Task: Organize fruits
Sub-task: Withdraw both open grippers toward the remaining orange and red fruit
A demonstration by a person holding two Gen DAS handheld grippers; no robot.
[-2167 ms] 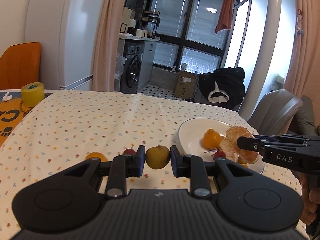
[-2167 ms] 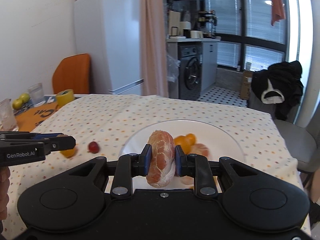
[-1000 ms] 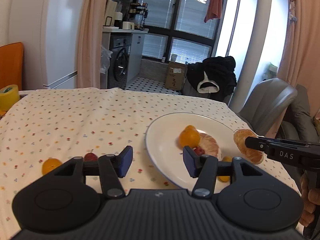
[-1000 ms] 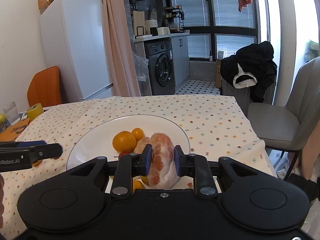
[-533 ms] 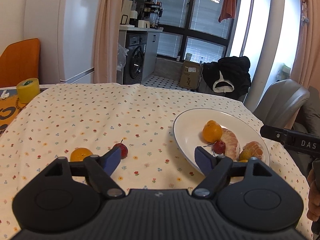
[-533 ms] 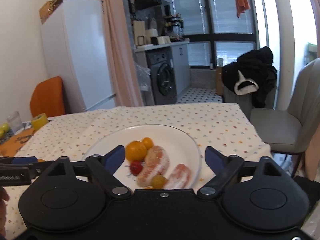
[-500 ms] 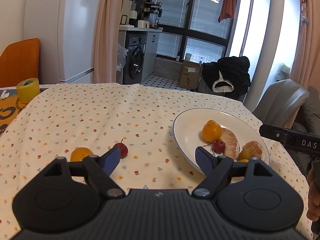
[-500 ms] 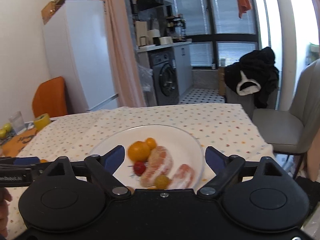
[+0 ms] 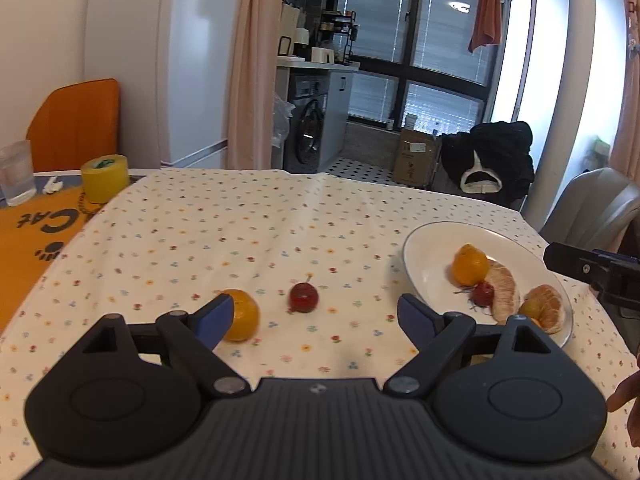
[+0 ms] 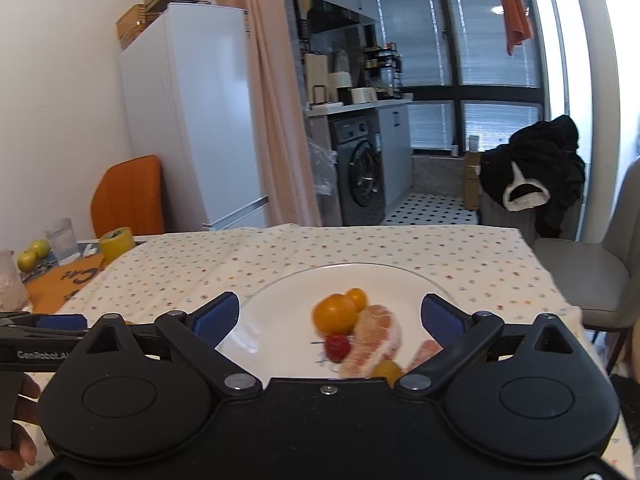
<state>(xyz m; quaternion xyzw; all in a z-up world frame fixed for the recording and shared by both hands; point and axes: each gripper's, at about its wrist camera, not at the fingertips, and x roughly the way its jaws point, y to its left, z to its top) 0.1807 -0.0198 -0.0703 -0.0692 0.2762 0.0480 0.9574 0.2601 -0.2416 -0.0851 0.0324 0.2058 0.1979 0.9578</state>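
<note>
On the floral tablecloth a white plate [image 9: 424,256] [image 10: 280,304] holds an orange [image 9: 470,266] [image 10: 334,314], a red cherry [image 9: 483,293] [image 10: 337,345], peeled citrus pieces [image 9: 505,290] [image 10: 376,338] and a small yellow-green fruit [image 10: 386,370]. Left of the plate lie a loose cherry [image 9: 303,297] and a small orange [image 9: 240,314]. My left gripper [image 9: 316,314] is open and empty, hovering just before these two loose fruits. My right gripper [image 10: 330,314] is open and empty above the plate's near side.
A yellow tape roll [image 9: 105,178], a glass [image 9: 16,178] and an orange mat [image 9: 28,232] sit at the table's left end, with two green apples [image 10: 32,254]. A grey chair [image 10: 592,264] stands at the right. The table edge runs behind the plate.
The left gripper let its brownish fruit go at the plate, opened and swung left toward the loose cherry and orange. The right gripper released its peeled citrus piece onto the plate and opened.
</note>
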